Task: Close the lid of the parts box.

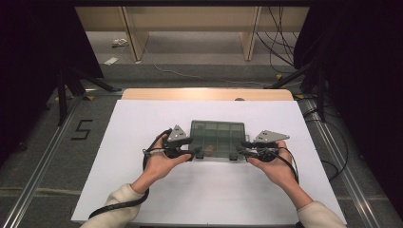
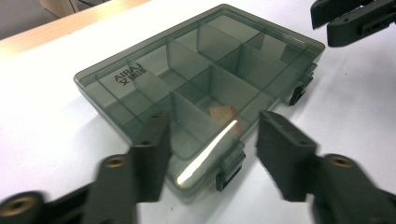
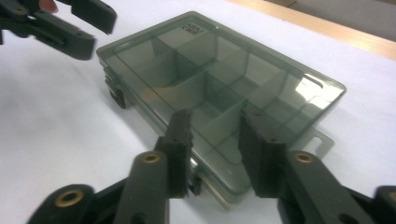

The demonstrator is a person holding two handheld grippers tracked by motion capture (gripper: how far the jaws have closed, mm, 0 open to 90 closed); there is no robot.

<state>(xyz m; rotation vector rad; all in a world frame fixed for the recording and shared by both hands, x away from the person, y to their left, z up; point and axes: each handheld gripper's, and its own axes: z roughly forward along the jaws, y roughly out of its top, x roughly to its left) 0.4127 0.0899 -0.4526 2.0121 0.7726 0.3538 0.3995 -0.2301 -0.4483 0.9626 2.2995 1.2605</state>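
While lid lies flat and both front latches [image 2: 229, 169] look fastened, opening judged not yet begun. Smoky compartment box [image 1: 217, 138] resting mid-table on white sheet [image 1: 199, 199], closed. Left gripper [image 2: 212, 140] jaws apart, straddling near corner by one latch, not pressing. Right gripper [image 3: 215, 135] jaws apart over opposite corner, gripping nothing. Left to do: unclip latches, lift lid
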